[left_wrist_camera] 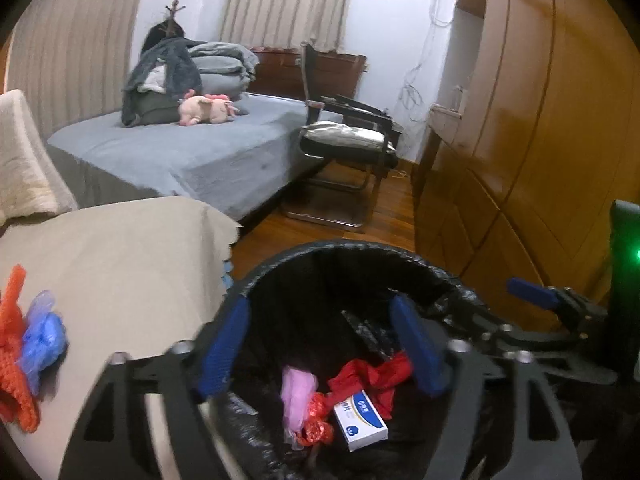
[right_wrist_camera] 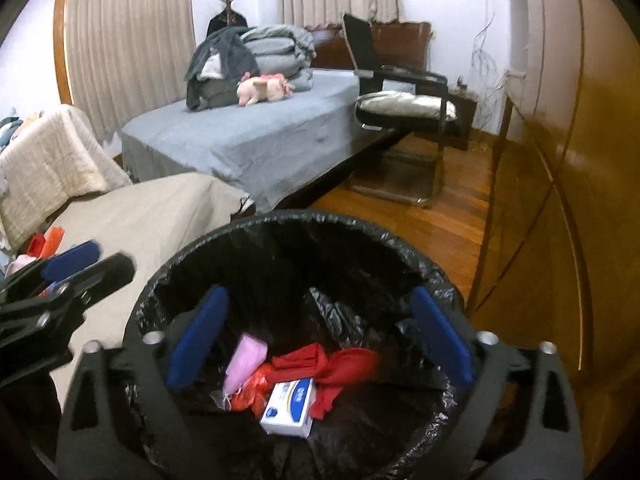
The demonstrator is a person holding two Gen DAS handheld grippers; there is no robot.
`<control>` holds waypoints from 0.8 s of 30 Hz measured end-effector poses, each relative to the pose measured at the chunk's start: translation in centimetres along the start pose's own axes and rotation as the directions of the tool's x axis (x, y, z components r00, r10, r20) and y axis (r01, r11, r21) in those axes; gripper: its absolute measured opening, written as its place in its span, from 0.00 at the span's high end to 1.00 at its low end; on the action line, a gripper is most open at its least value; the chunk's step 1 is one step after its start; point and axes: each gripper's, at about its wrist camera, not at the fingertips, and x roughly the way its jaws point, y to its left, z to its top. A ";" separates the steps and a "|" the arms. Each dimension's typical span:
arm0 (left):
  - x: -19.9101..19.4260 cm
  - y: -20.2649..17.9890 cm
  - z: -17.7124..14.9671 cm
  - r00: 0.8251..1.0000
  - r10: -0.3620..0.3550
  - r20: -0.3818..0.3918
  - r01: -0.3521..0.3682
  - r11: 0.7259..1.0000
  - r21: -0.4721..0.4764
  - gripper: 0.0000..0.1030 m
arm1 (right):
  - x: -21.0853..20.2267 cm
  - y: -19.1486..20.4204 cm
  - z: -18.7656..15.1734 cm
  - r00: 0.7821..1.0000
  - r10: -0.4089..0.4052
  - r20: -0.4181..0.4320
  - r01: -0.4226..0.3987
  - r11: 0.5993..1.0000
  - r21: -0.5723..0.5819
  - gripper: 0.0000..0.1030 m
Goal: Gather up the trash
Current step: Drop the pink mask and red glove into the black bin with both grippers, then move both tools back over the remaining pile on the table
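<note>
Trash bin, lined with a black bag, stands on the wooden floor beside a beige-covered surface. Inside lie a white-and-blue box, a red crumpled cloth, a pink piece and a red-orange wrapper, touching one another. Left gripper hovers above the bin mouth, blue pads spread wide, nothing between them. Right gripper hovers likewise over the bin, jaws wide and empty. On the beige surface rest an orange knitted item and a blue crumpled plastic piece, touching. Background: grey bed with a pink plush toy, black chair, wooden wardrobe.
</note>
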 end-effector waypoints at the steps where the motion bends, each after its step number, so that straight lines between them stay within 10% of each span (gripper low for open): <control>1: -0.3 0.4 0.0 1.000 0.010 0.008 -0.010 1.000 -0.002 0.19 | -0.1 0.2 0.1 1.000 0.010 0.007 -0.010 1.000 -0.001 0.08; 11: -5.5 6.1 -1.2 0.982 0.184 0.045 -0.182 0.983 -0.039 0.10 | -0.5 4.2 1.6 0.993 0.111 0.041 -0.111 0.994 -0.006 0.05; 24: -12.6 16.2 -3.1 0.887 0.457 0.069 -0.445 0.884 -0.146 0.10 | 0.4 16.1 2.6 0.957 0.289 0.032 -0.283 0.951 -0.121 0.05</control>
